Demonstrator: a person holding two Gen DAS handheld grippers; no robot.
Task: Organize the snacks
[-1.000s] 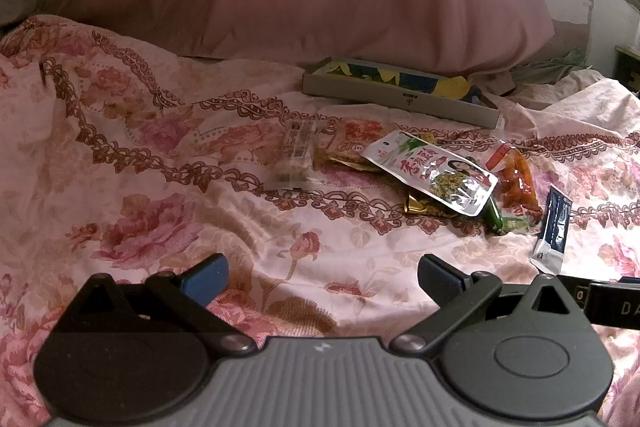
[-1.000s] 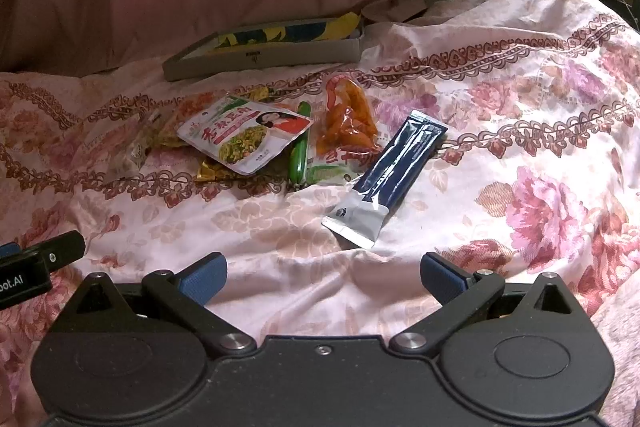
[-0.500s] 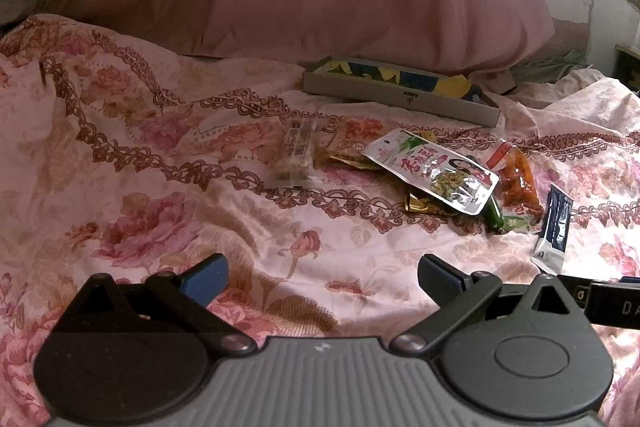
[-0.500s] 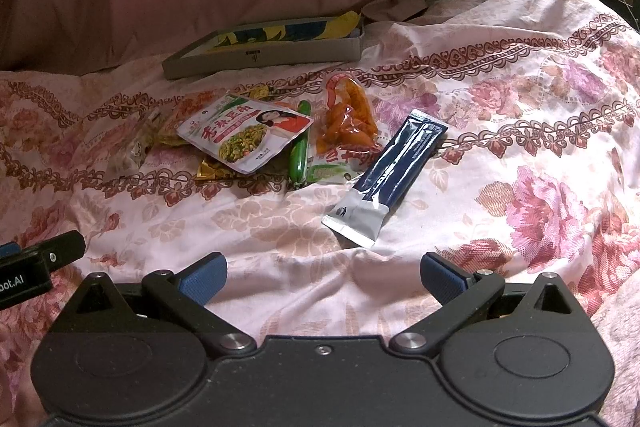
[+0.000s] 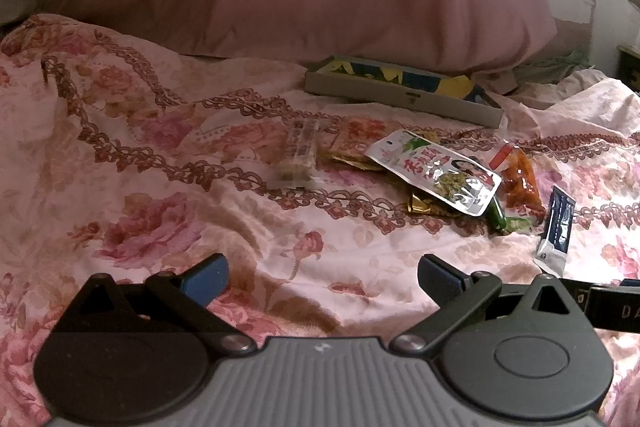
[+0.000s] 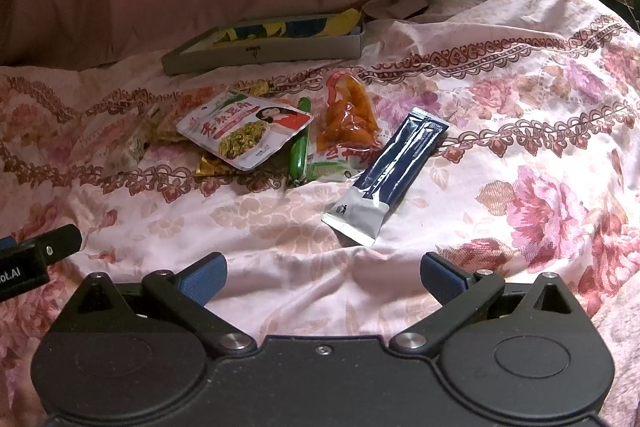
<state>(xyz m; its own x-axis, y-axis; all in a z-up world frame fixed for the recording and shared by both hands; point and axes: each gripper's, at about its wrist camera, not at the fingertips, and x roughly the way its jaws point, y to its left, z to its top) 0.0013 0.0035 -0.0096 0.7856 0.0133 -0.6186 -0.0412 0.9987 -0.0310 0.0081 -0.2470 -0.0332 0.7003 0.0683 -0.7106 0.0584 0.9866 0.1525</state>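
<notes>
- Far left of the pile: clear-wrapped bar [image 5: 299,157] lies alone on the floral bedspread [image 5: 160,163], blurred in view.
- Middle: white pouch [image 6: 245,131] overlaps gold packets; green stick [image 6: 300,147] and orange snack bag [image 6: 347,115] just beside it.
- Right: dark blue sachet [image 6: 394,171] lies apart, nearest the right gripper [image 6: 322,275].
- Far: shallow box [image 6: 264,45] by the pink pillow, likely the destination.
- Left gripper [image 5: 322,273] and right gripper both hover near, fingers spread, empty.
- Step, by my judgement: nothing picked yet. Next move: right gripper reaches for the sachet, low flat pinch on soft bedding.
</notes>
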